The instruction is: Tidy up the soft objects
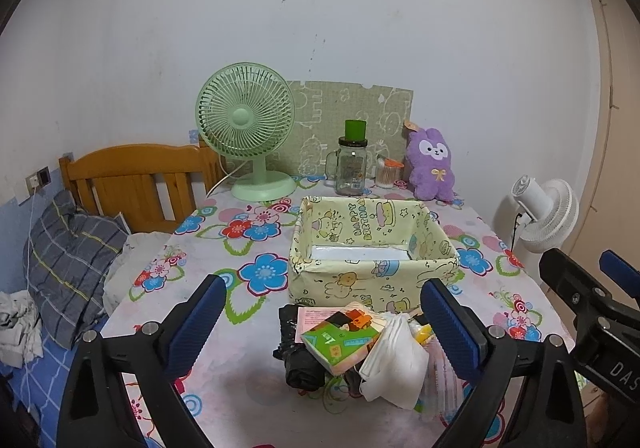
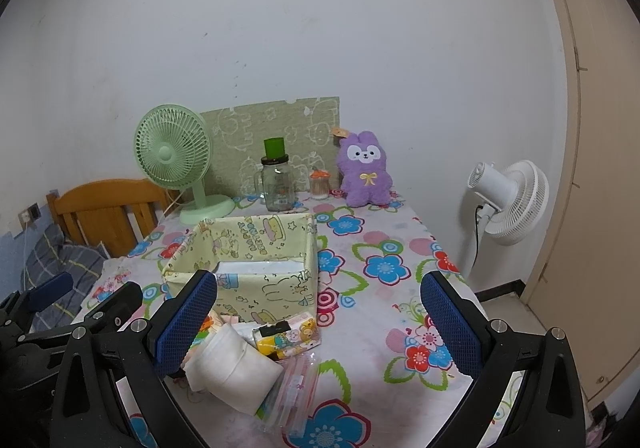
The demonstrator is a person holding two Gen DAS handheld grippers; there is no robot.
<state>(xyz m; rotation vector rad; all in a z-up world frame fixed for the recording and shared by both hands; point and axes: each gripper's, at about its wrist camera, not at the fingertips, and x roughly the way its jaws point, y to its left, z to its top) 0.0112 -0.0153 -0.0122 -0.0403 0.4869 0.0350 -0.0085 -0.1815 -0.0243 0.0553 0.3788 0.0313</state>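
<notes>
both grippers hover low over the worktop (image 2: pixel 400 328), jaws wide apart, holding nothing. left gripper (image 1: pixel 324 320) aims at the pile; right gripper (image 2: pixel 320 324) sits to its right, mostly over bare cloth. pile lies just in front of the box (image 1: pixel 372 248), near edge: 1 white mask (image 1: pixel 396 360), 1 tissue pack (image 1: pixel 340 340), 1 black bag (image 1: pixel 300 360), 1 yellow pack (image 2: pixel 288 336), clear zip bags (image 2: pixel 296 392), count unclear. box is open-topped, cartoon print. at back: 1 plush (image 1: pixel 432 164), 1 jar (image 1: pixel 352 168), 2 fans.
</notes>
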